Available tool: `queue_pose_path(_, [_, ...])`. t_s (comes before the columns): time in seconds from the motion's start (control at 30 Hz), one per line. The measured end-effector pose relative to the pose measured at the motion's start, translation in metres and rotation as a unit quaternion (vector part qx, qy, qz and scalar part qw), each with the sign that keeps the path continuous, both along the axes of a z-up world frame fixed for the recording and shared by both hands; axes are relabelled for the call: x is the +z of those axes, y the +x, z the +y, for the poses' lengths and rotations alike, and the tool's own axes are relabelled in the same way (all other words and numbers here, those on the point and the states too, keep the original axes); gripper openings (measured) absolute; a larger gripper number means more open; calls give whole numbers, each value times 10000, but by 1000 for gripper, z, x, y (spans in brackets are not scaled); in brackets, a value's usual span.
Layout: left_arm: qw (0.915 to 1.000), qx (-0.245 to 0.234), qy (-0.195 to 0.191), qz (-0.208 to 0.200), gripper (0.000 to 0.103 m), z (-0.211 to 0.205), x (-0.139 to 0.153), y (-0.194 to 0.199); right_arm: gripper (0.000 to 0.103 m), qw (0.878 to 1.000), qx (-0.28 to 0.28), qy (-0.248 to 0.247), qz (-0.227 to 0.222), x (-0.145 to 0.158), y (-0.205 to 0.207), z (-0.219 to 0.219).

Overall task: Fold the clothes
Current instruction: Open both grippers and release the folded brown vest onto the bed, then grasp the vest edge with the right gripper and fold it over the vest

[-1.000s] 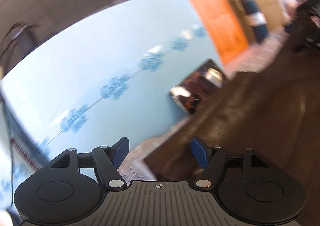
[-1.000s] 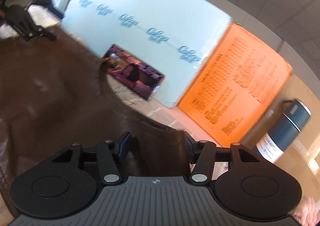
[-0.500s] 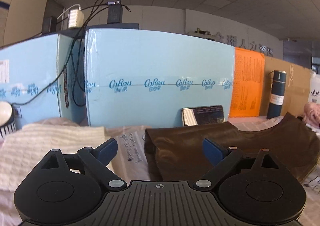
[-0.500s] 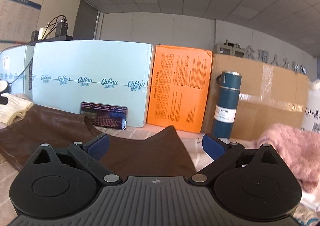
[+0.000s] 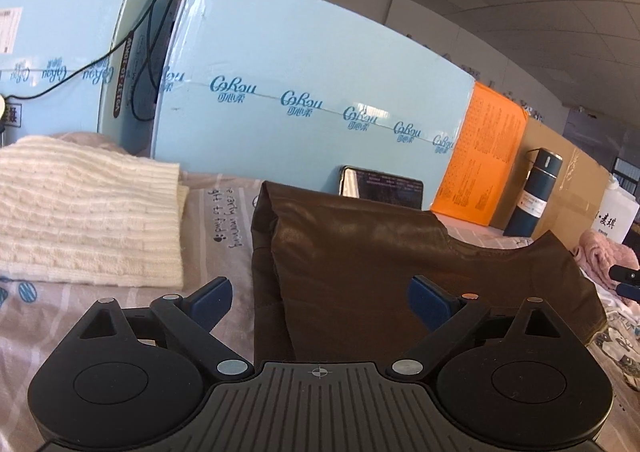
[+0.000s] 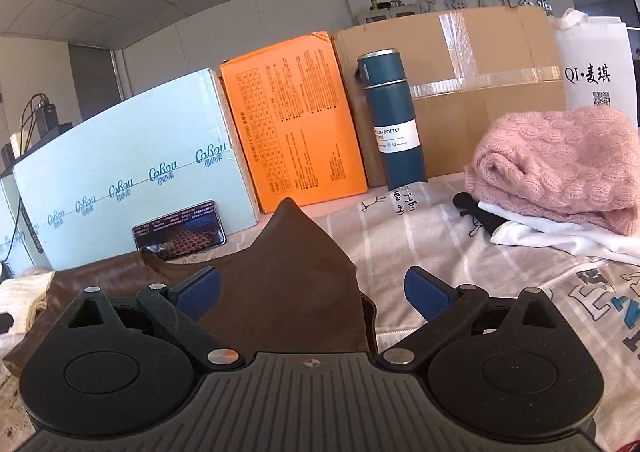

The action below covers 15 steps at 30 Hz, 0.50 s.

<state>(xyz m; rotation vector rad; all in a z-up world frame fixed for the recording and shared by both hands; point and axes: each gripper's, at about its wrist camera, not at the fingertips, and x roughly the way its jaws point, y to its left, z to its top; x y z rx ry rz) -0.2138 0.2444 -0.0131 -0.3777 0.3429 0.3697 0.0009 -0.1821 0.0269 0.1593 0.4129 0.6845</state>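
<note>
Now both grippers hang low over the printed sheet with their fingers spread wide and nothing between them. The left gripper faces the folded left end of the brown garment, which lies across the middle of the sheet; the right gripper sits over the garment's right end, where a pointed flap stands up. Along the far edge stand a pale blue box, an orange box, a cardboard box and a dark blue bottle, with a phone leaning against the blue box. A cream knit lies folded toward the left edge, a pink knit toward the right on a white garment
</note>
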Motion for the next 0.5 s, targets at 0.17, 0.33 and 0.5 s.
queue_pose_path(0.17, [9986,-254,-433,-191,97,7,-5,-1,91,9990,-163,-153,400,-7,36,26])
queue_pose_path(0.33, [9986,-286,-434,94,96,5,-11,9,38,9958,-506,-407,643,-25,52,45])
queue_pose_path(0.5, [9965,-711,-439,7,96,0,-11,12,25,9932,-662,-669,679,-32,59,48])
